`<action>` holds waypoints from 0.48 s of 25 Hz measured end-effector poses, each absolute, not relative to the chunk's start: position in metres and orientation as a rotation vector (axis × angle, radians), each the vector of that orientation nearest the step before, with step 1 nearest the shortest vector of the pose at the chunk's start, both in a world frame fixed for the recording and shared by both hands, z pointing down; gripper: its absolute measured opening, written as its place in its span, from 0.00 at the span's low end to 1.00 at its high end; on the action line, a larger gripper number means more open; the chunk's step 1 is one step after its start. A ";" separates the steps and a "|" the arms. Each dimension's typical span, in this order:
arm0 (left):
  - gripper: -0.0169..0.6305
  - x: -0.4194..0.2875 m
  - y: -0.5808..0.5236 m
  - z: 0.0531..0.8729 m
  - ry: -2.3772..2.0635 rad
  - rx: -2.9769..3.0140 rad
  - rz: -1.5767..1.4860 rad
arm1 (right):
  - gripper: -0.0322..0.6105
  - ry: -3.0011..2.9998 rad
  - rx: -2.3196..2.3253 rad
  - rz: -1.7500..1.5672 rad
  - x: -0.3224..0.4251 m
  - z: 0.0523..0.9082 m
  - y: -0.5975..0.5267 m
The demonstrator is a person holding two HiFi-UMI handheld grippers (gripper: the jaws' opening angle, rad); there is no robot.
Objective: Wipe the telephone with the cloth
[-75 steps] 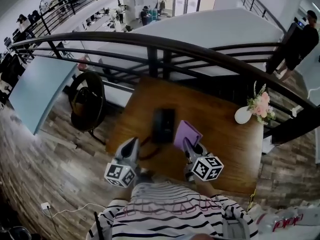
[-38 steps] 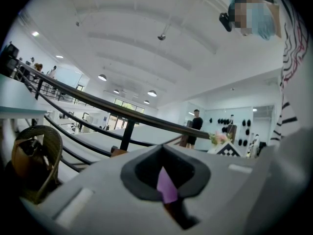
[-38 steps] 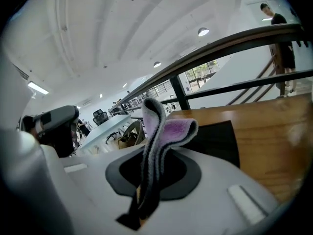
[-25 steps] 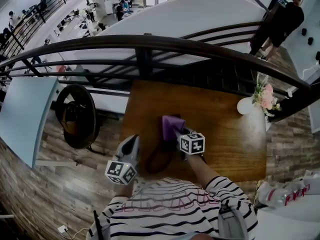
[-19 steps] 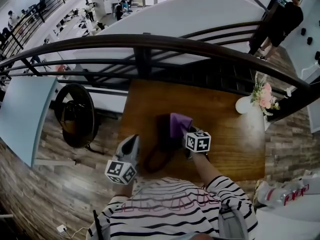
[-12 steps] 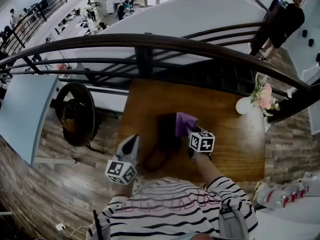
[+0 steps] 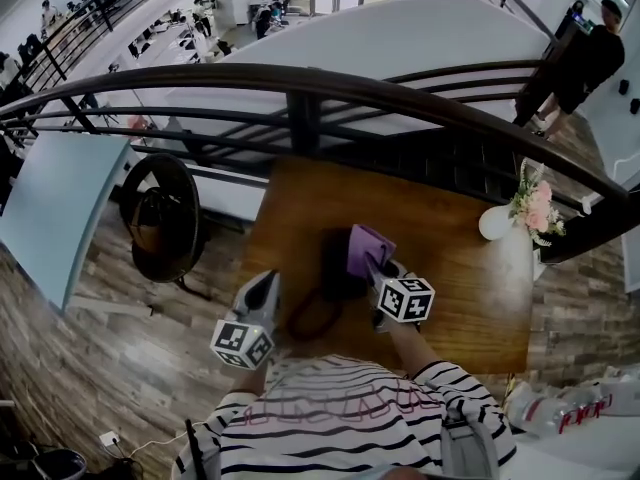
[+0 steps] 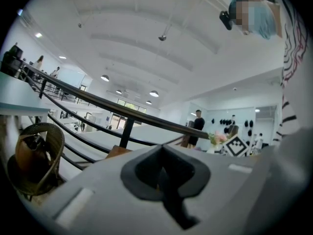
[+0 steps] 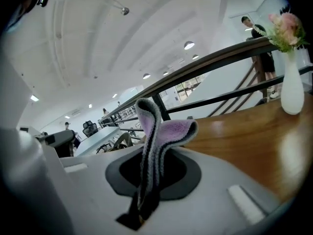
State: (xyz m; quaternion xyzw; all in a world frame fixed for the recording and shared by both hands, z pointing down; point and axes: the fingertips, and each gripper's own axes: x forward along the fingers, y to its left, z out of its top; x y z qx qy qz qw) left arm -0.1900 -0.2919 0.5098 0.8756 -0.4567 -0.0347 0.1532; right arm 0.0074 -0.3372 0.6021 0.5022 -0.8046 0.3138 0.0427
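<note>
Mid-wipe here, I think. My right gripper (image 7: 380, 273) is clamped shut on the purple cloth (image 9: 164, 131). It's pinched by a folded edge, so the rest flops out past the jaws and looks to be lying against the right side of the telephone (image 7: 335, 260). That's the dark slab in the middle of the wooden bench (image 7: 460, 278).

To do this well I'd tip the gripper down so the cloth lies flat, then drag it across the top in overlapping passes. I'd press lightly so the phone doesn't skate, and stay clear of the cord loop (image 7: 312, 316) at the near end.

My left gripper (image 7: 265, 288) is fully closed on nothing, near the bench's front edge and apart from the phone. It could brace the phone.
</note>
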 end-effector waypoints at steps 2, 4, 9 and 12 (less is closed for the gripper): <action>0.03 -0.192 -0.289 0.509 -1.327 2.504 -0.101 | 0.11 -2.527 1.447 0.968 -0.017 0.595 -0.331; 0.03 -0.195 -0.285 0.509 -1.349 2.496 -0.101 | 0.11 -2.577 1.354 0.976 -0.041 0.592 -0.324; 0.03 -0.202 -0.276 0.512 -1.404 2.468 -0.100 | 0.11 -2.585 1.206 0.993 -0.080 0.612 -0.315; 0.03 -0.205 -0.269 0.513 -1.424 2.453 -0.101 | 0.11 -2.546 1.150 0.981 -0.091 0.630 -0.311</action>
